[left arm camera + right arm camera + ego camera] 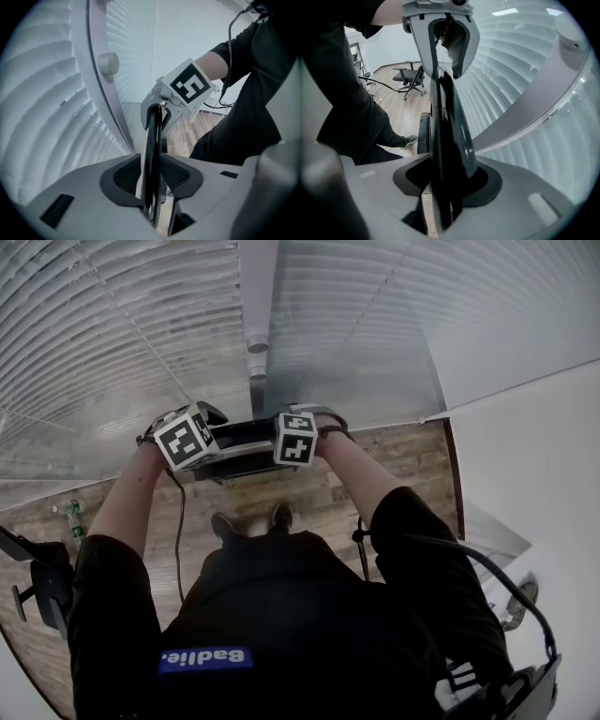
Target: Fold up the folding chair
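Note:
The folded black chair (242, 448) is held flat and upright in front of the person, between the two grippers. My left gripper (192, 442) is at its left end and my right gripper (298, 439) at its right end. In the left gripper view the chair's thin edge (153, 140) runs between the jaws of my left gripper (152, 176); both pad faces show beside it, so the jaws stand open. In the right gripper view a thicker black part of the chair (447, 131) fills the gap of my right gripper (445, 183), whose jaws also stand apart around it.
White slatted blinds (141, 324) and a grey post (258, 315) rise just beyond the chair. The person's shoes (253, 521) stand on the wooden floor (394, 465). A cable (178, 540) hangs from the left gripper. An office chair (410, 79) stands further back, and a white wall (544, 474) is at the right.

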`<state>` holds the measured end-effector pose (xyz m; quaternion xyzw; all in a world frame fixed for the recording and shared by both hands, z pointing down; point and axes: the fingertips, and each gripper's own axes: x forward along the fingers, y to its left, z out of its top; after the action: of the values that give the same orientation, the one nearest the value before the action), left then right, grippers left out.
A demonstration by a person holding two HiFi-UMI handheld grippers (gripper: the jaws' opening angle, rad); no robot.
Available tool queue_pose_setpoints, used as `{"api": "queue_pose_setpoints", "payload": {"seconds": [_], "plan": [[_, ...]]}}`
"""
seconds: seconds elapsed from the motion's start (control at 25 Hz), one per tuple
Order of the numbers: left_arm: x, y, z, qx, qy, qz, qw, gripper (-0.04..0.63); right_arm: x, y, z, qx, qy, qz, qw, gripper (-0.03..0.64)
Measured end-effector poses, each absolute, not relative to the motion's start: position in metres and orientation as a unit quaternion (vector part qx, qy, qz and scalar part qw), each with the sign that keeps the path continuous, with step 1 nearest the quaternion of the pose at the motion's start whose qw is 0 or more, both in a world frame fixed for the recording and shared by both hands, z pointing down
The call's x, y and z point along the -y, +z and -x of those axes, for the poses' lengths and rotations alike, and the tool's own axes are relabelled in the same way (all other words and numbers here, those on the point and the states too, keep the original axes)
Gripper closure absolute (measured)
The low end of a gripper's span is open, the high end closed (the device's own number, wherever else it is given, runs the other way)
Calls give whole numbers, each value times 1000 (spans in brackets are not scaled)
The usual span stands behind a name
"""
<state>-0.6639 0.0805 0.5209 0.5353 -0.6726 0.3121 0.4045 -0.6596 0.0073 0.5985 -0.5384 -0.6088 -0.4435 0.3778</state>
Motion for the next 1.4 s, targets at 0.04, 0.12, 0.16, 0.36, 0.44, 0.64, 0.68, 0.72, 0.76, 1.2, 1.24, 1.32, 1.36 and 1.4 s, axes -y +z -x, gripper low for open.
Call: {"api": "queue_pose_setpoints", "payload": {"seconds": [0.04, 0.12, 0.16, 0.36, 0.44, 0.64, 0.68, 0.72, 0.76, 1.2, 1.24, 1.32, 1.36, 1.4], "plan": [[-87, 511, 669, 687, 312, -524, 394, 468, -8, 598, 662, 611, -443, 537, 377, 453], [-99, 495, 678, 713, 303, -504, 382, 468, -8, 599, 667, 613, -443, 534, 378, 451], [-103, 491, 678, 719, 300, -498, 381, 468, -7, 599, 669, 613, -443, 533, 379, 449], [-112, 503, 675, 733, 323, -468, 374, 468, -9, 599, 680, 622, -443, 523, 380, 434], [-110, 511, 679, 737, 337, -456, 367, 468, -9, 599, 684, 624, -444, 520, 379, 430], [-108, 519, 688, 739, 349, -452, 358, 468, -4, 598, 697, 640, -457, 502, 359, 408], [-108, 519, 690, 741, 346, -452, 356, 476, -1, 596, 702, 647, -464, 492, 351, 398], [-109, 519, 692, 744, 342, -452, 354, 491, 0, 594, 705, 653, -471, 485, 343, 390], [-109, 520, 693, 745, 336, -454, 355, 491, 0, 592, 705, 655, -475, 482, 336, 390], [-111, 519, 699, 753, 300, -463, 358, 491, 8, 575, 707, 696, -529, 410, 261, 356], [-111, 519, 700, 752, 301, -464, 358, 491, 10, 573, 708, 698, -534, 403, 256, 356], [-111, 519, 701, 750, 303, -466, 360, 491, 14, 568, 709, 702, -544, 390, 245, 356], [-111, 519, 702, 750, 303, -466, 359, 491, 15, 567, 709, 703, -548, 383, 241, 356], [-111, 519, 703, 750, 303, -466, 359, 491, 17, 566, 709, 706, -552, 375, 236, 356]]}}
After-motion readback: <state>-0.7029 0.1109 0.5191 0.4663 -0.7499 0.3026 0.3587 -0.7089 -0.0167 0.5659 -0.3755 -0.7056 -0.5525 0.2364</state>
